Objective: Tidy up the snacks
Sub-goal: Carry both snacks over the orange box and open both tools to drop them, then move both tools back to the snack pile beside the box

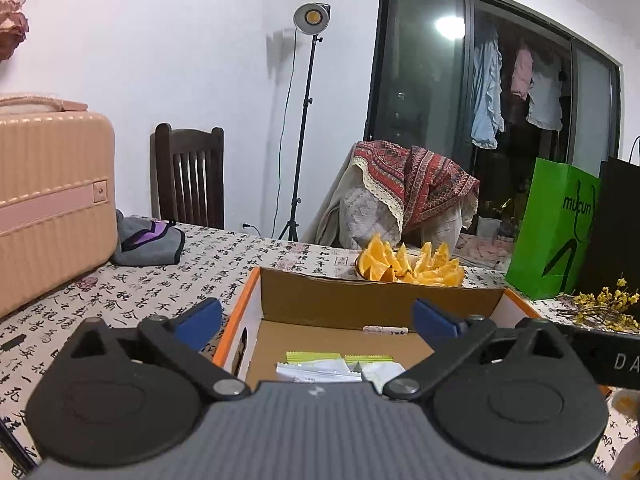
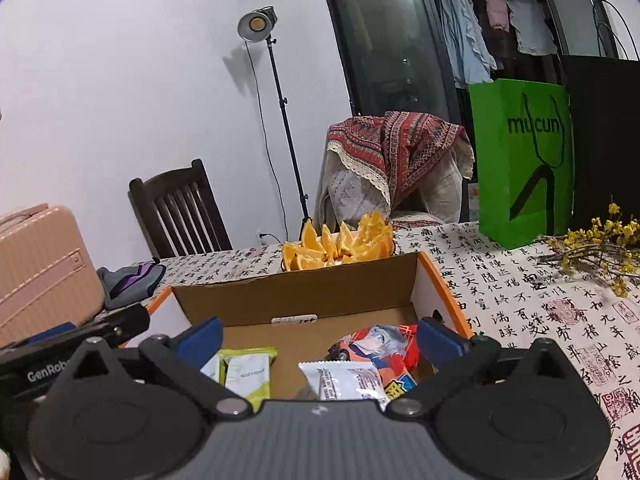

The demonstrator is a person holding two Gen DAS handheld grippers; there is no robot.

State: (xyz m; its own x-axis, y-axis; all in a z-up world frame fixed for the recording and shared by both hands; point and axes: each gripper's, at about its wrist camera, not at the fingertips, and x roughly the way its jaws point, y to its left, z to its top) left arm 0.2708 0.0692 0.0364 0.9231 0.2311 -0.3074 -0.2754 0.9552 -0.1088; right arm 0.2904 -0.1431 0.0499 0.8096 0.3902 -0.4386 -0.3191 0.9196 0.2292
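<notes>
dim indoor light; lamp [image 1: 311,19] glare reflected in window [image 1: 448,26]; fisheye edges curved, dark corners.

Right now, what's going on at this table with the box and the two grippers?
A person is sorting snacks into a cardboard box with a handheld gripper in each hand. Both the left gripper and the right gripper hover open over the box, holding nothing. Inside lie green-and-white packets, a white packet and a colourful cartoon-print bag. A plate of orange wedges sits just behind the box on the calligraphy tablecloth.
</notes>
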